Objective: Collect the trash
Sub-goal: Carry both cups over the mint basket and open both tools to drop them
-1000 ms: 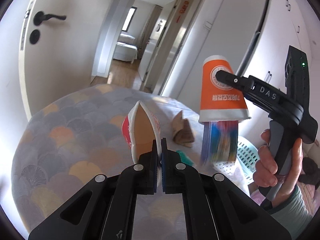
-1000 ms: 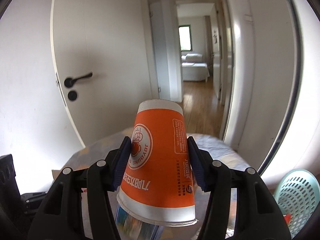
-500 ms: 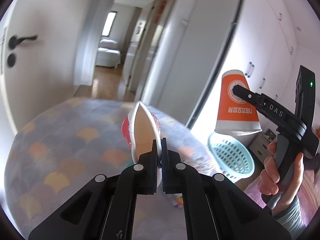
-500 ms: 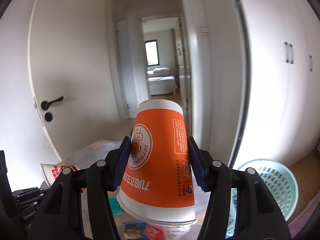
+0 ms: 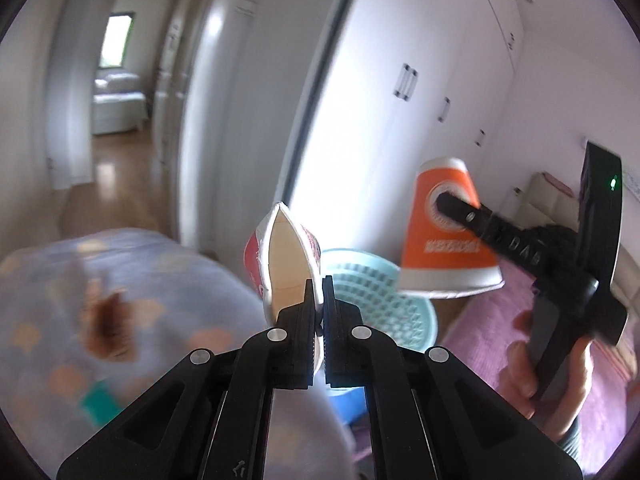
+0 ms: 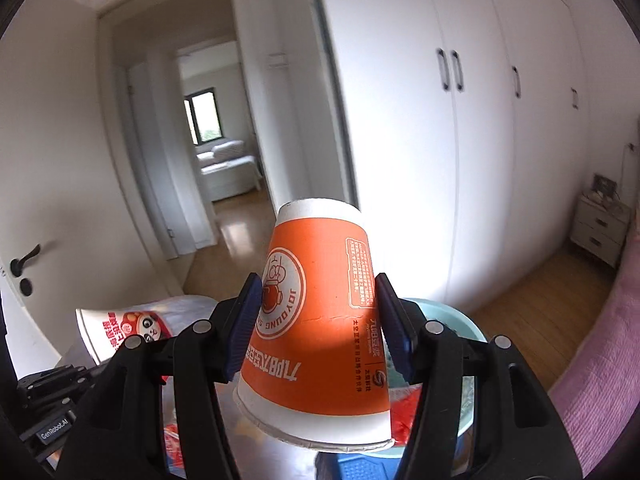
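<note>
Left gripper [image 5: 316, 300] jaws pinched shut on the flattened red-and-white cup [image 5: 286, 256] by its rim, above the basket [image 5: 372, 300]. Right gripper [image 6: 316, 320] jaws about half open, clamping the upside-down orange cup [image 6: 320, 316] over the basket's rim. Risk — the thin rim pinch slips, or a drop clips the rim and lands on the floor.

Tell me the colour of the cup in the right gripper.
Orange with white bands; the cup shows best in the right wrist view.

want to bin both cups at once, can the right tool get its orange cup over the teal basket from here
Probably yes. The right tool grips the orange cup upside down, with the teal basket showing just below and behind it, nothing between. The left tool with its white cup stays off to the side.
</note>
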